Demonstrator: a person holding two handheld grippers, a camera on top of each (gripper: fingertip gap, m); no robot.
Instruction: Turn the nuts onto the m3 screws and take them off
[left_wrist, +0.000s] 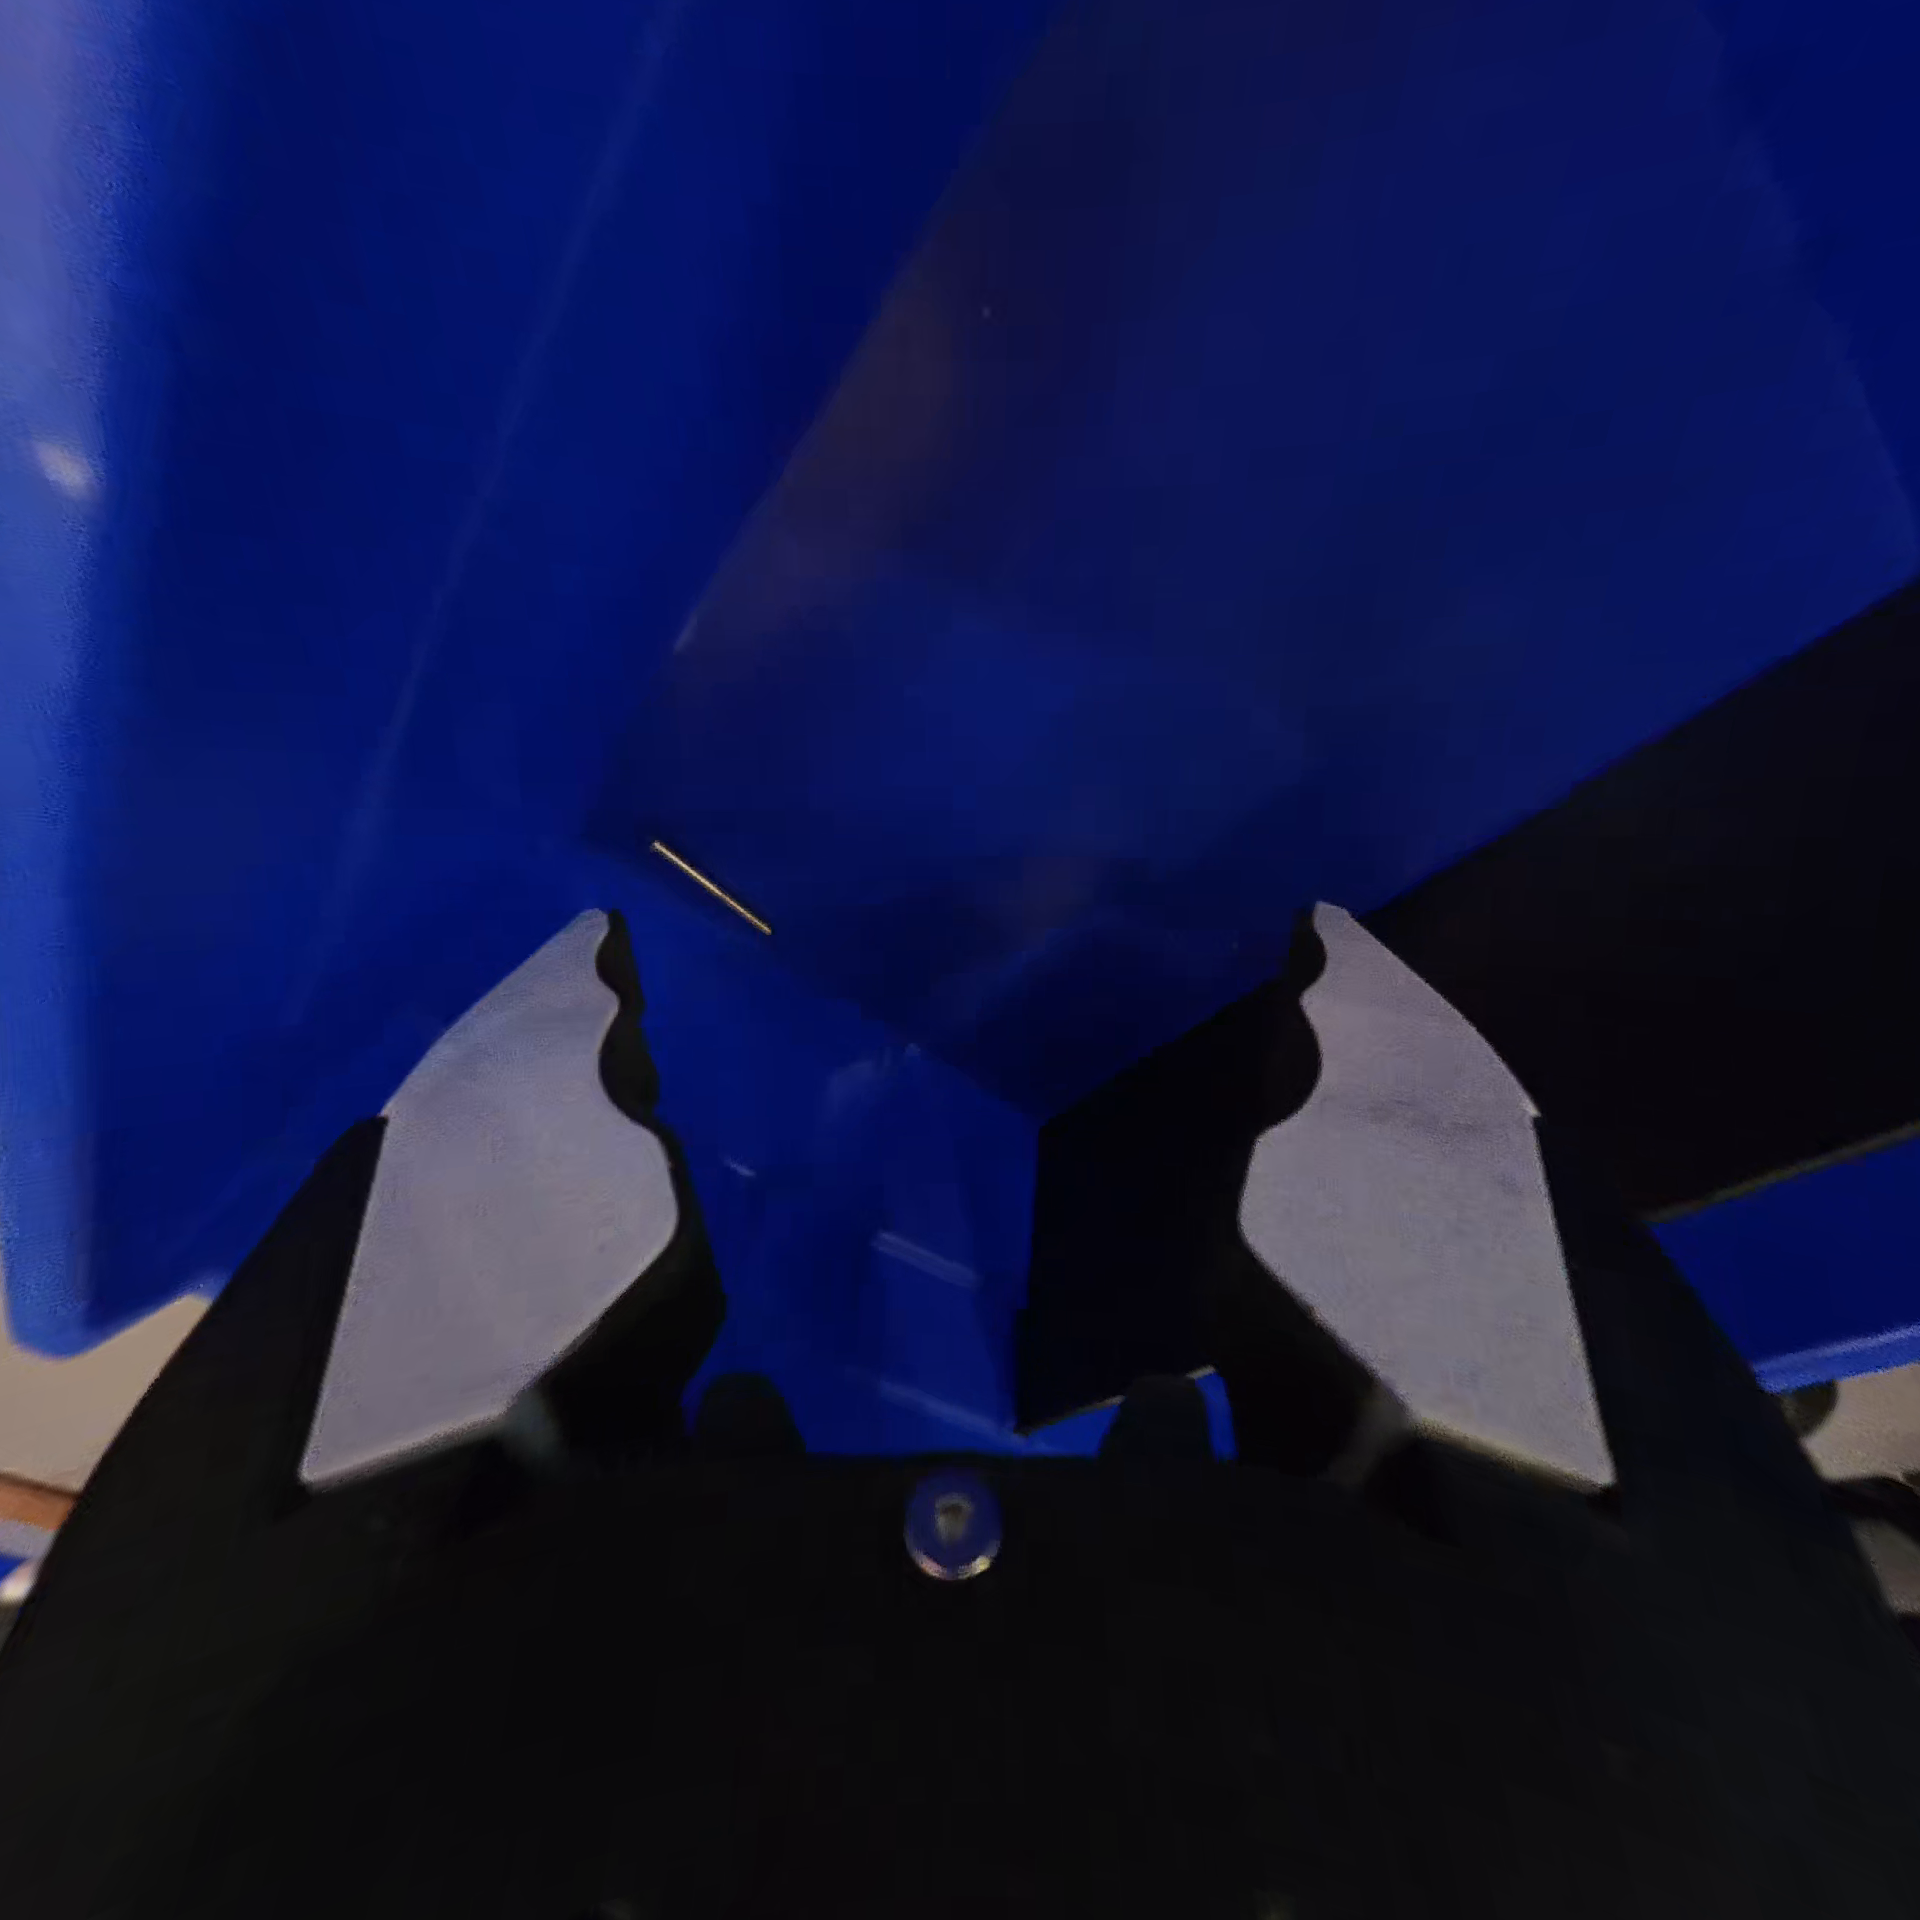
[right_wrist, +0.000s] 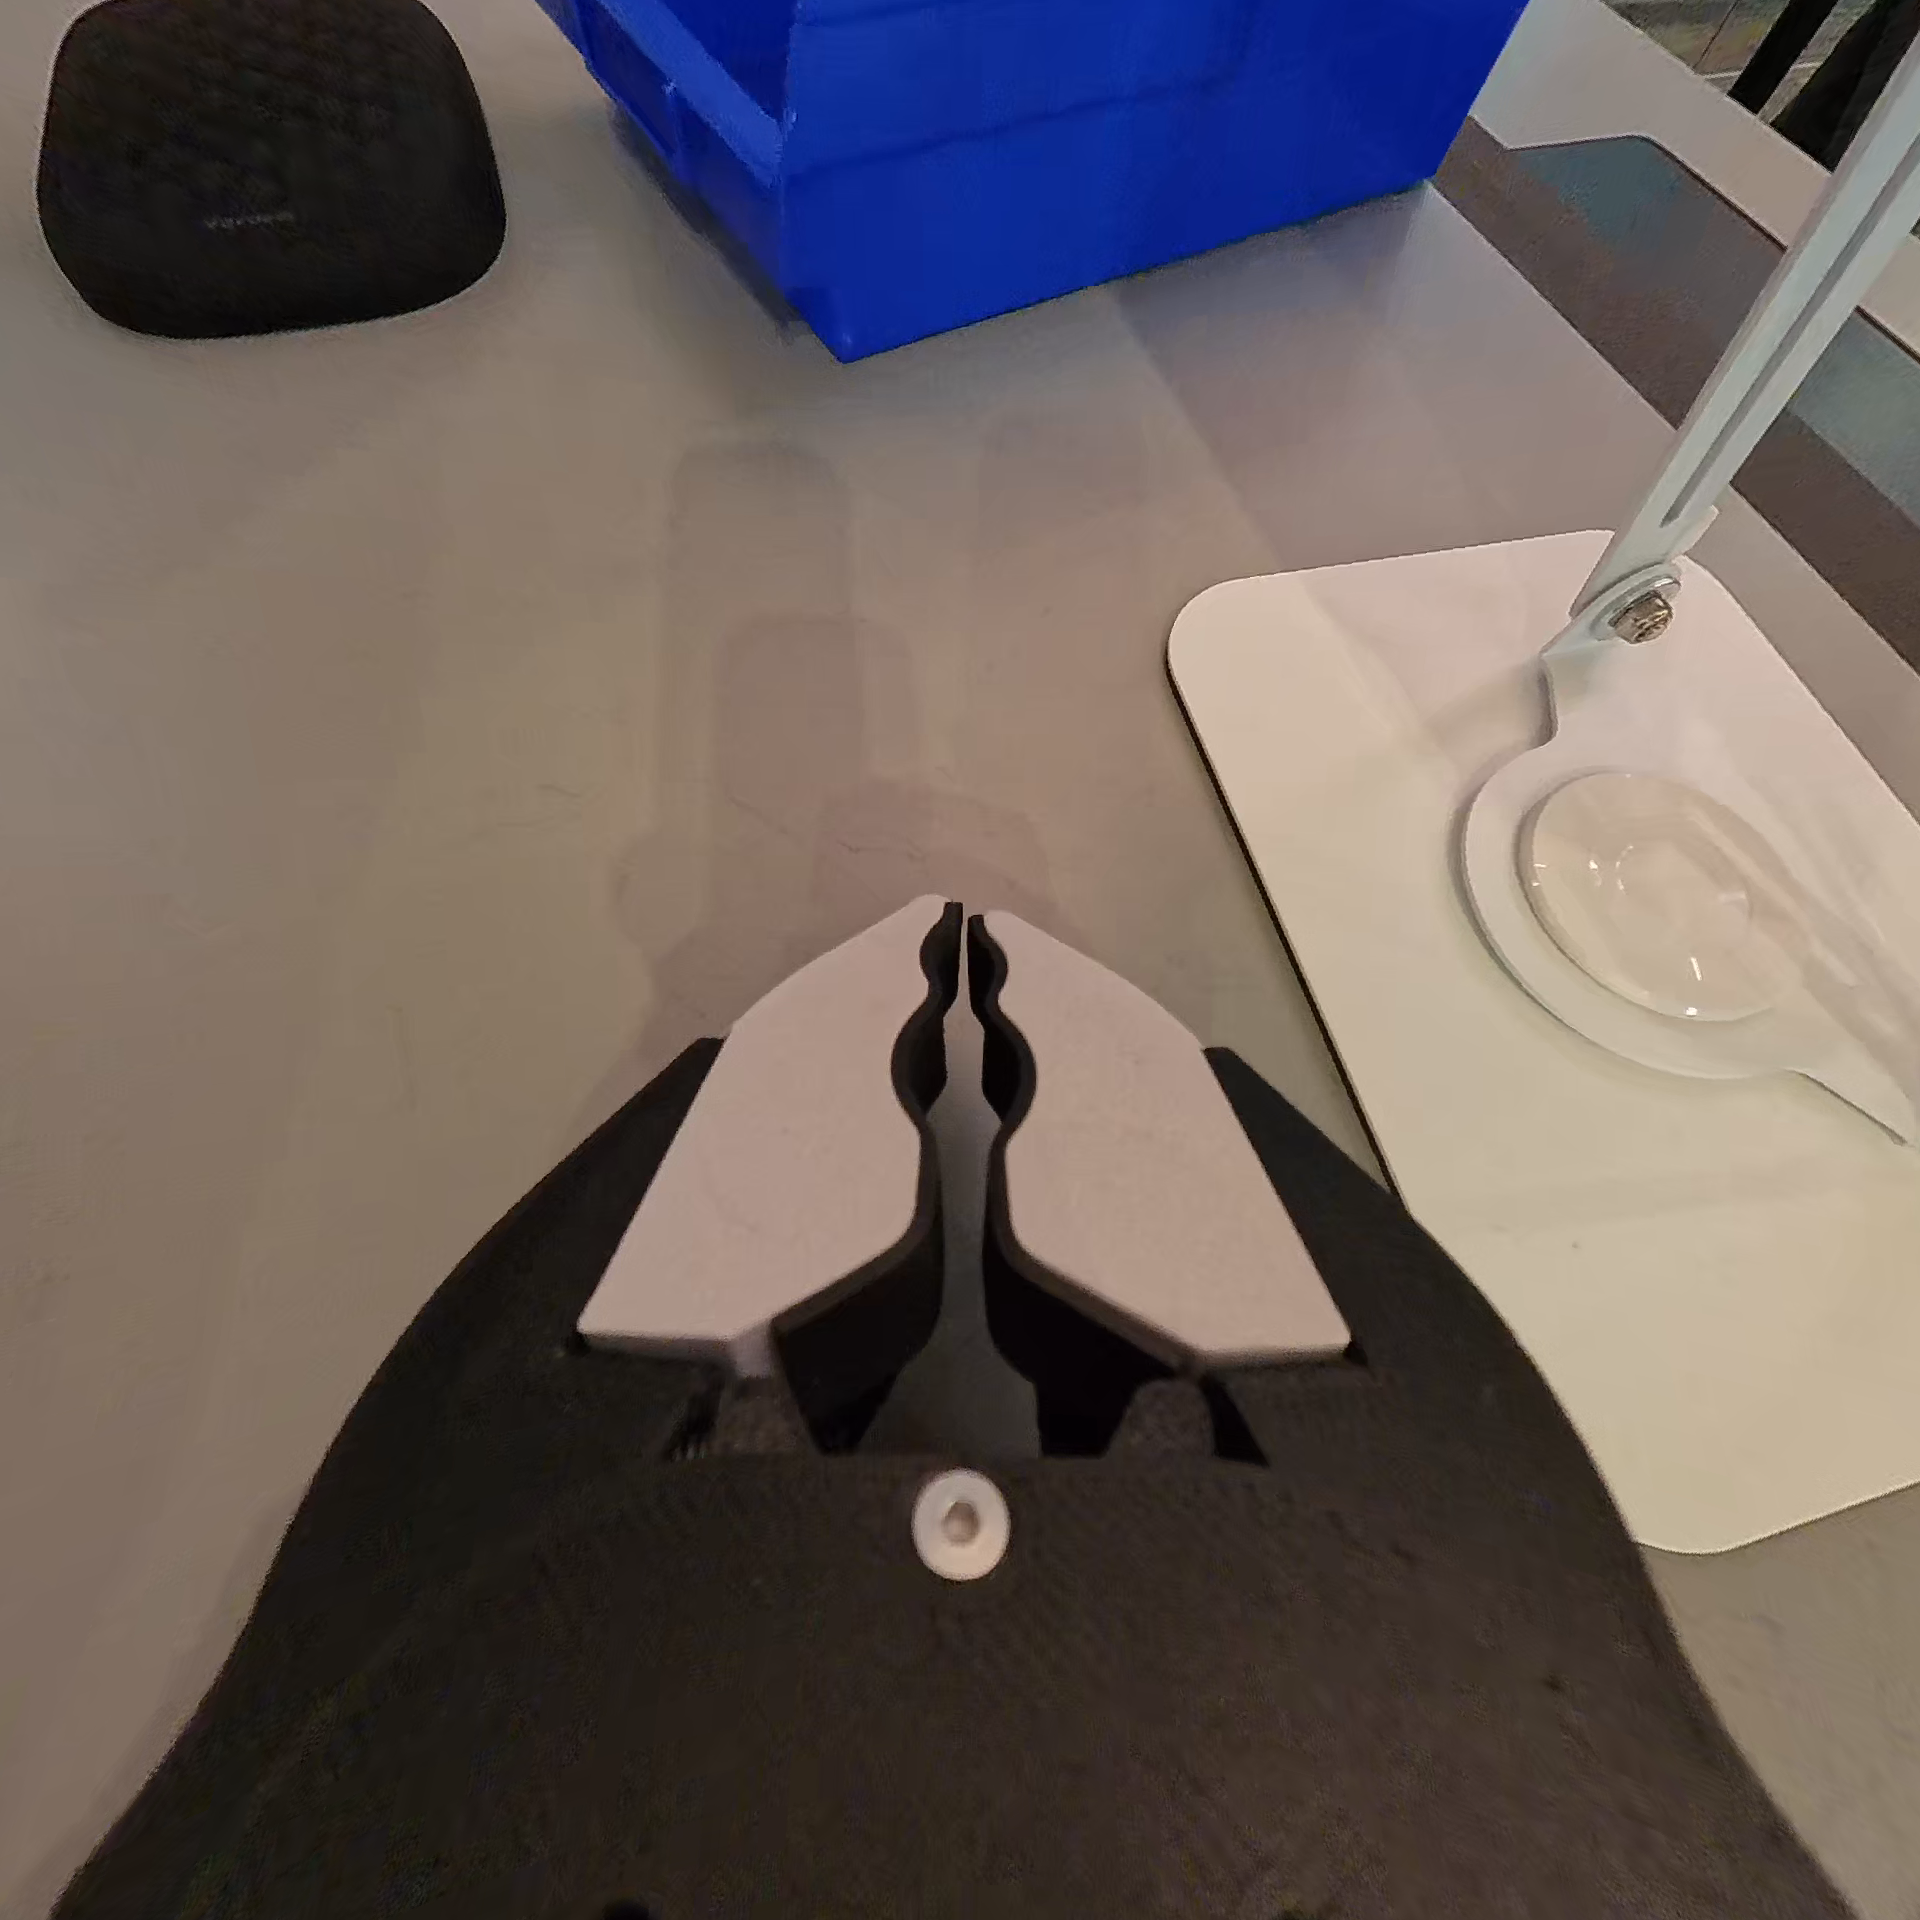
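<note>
Two tools are in your hands, and they stand in opposite states. Your left tool (left_wrist: 961, 914) is spread wide, its pale fingers (left_wrist: 499, 1195) far apart with nothing between the pads. It is pushed in close to a blue plastic bin (left_wrist: 416, 520), whose walls fill nearly the whole left wrist view. A thin brass-coloured pin (left_wrist: 711, 887) lies on the blue surface just ahead of the left fingertip, slanting down to the right, apart from both pads. A dark panel (left_wrist: 1558, 935) runs along the right side, behind the right finger.

Your right tool (right_wrist: 957, 914) is pressed together, its fingertips almost meeting and pinching nothing. It hovers over a bare stretch of the grey worktop (right_wrist: 416, 727). Ahead of it, well apart, stands the blue plastic bin (right_wrist: 1039, 177) at the far edge of the worktop. To the bin's left sits a black rounded pad-like object (right_wrist: 265, 156) with a textured top. Near the tool's right side lies a white base plate (right_wrist: 1455, 1299) carrying a round clear lens (right_wrist: 1652, 904) in a white ring, with a pale metal arm (right_wrist: 1745, 343) bolted to the plate and rising toward the upper right.
</note>
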